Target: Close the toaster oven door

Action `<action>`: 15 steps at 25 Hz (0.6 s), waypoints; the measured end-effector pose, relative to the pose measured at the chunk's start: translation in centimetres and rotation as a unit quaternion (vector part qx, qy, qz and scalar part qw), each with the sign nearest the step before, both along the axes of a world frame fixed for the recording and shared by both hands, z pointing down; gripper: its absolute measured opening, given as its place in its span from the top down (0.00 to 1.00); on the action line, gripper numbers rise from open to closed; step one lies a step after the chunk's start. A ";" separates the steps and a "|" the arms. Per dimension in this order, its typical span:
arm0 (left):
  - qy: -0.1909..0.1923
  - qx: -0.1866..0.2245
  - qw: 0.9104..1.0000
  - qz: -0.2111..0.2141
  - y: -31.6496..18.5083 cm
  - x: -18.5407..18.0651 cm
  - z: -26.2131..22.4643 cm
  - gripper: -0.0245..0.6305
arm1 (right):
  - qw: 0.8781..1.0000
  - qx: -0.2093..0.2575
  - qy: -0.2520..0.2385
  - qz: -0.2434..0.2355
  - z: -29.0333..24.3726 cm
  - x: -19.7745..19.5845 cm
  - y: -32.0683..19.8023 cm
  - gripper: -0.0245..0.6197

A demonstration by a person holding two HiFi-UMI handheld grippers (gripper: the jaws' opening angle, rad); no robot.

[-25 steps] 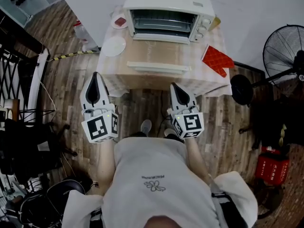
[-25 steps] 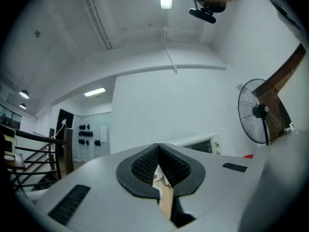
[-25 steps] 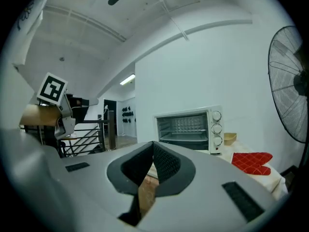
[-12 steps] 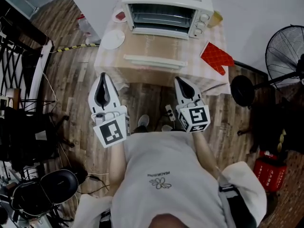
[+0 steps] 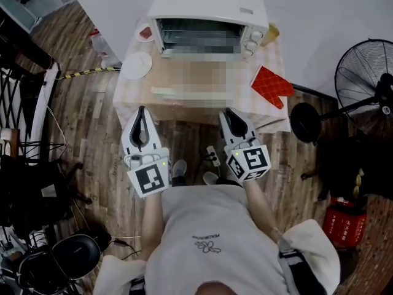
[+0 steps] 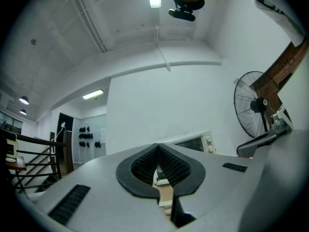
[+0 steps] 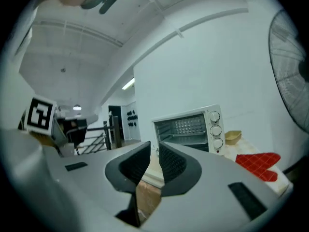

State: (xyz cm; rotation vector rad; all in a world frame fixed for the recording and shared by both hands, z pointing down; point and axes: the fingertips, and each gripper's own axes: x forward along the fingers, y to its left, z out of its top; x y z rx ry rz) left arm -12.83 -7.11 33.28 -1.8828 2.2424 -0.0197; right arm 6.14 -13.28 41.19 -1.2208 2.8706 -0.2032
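Showing only in the head view — white plate [image 5: 137, 65] near toaster oven [image 5: 209, 5].

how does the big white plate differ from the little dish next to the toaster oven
The white plate is the larger of the two and looks empty; the small dish holds something red. The white plate lies toward the front left part of the table, while the small dish sits farther back, close beside the toaster oven. Both are round and lie flat on the table to the left of the toaster oven.
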 end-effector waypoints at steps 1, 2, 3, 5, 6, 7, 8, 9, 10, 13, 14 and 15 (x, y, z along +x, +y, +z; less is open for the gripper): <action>0.001 -0.002 1.000 0.006 -0.7 -0.1 0.0 0.94 | 0.999 -0.014 -0.029 0.001 -0.6 -0.1 -0.7 0.92; 0.003 -0.004 1.000 0.013 -1.4 -0.1 0.0 0.94 | 0.998 -0.028 -0.059 0.003 -1.1 -0.3 -1.4 0.88; 0.003 -0.007 1.000 0.020 -2.0 -0.2 0.1 0.94 | 0.996 -0.040 -0.085 0.005 -1.5 -0.4 -2.0 0.86; 0.002 -0.014 0.999 0.038 -3.3 -0.2 0.5 0.94 | 0.990 -0.061 -0.124 0.016 -1.9 -0.7 -3.2 0.83; 0.001 -0.017 0.999 0.048 -4.0 -0.1 0.8 0.94 | 0.988 -0.070 -0.138 0.023 -1.9 -0.7 -3.6 0.82; -0.001 -0.020 0.998 0.057 -4.6 -0.1 1.0 0.94 | 0.985 -0.079 -0.151 0.032 -1.8 -0.7 -4.0 0.81; -0.002 -0.022 0.998 0.066 -5.2 0.0 1.2 0.94 | 0.982 -0.088 -0.164 0.042 -1.6 -0.7 -4.3 0.81; -0.003 -0.025 0.997 0.075 -5.7 0.1 1.4 0.94 | 0.978 -0.098 -0.179 0.051 -1.3 -0.5 -4.5 0.81; -0.004 -0.026 0.996 0.085 -6.1 0.3 1.5 0.94 | 0.972 -0.109 -0.197 0.061 -1.0 -0.3 -4.6 0.81; -0.006 -0.030 0.993 0.111 -7.2 0.8 1.9 0.94 | 0.953 -0.141 -0.251 0.093 0.4 0.5 -4.9 0.81; -0.007 -0.031 0.992 0.119 -7.4 1.0 2.0 0.94 | 0.948 -0.150 -0.261 0.103 1.1 0.8 -5.0 0.81; -0.007 -0.033 0.991 0.127 -7.6 1.1 2.2 0.94 | 0.943 -0.159 -0.270 0.114 1.8 1.1 -5.0 0.81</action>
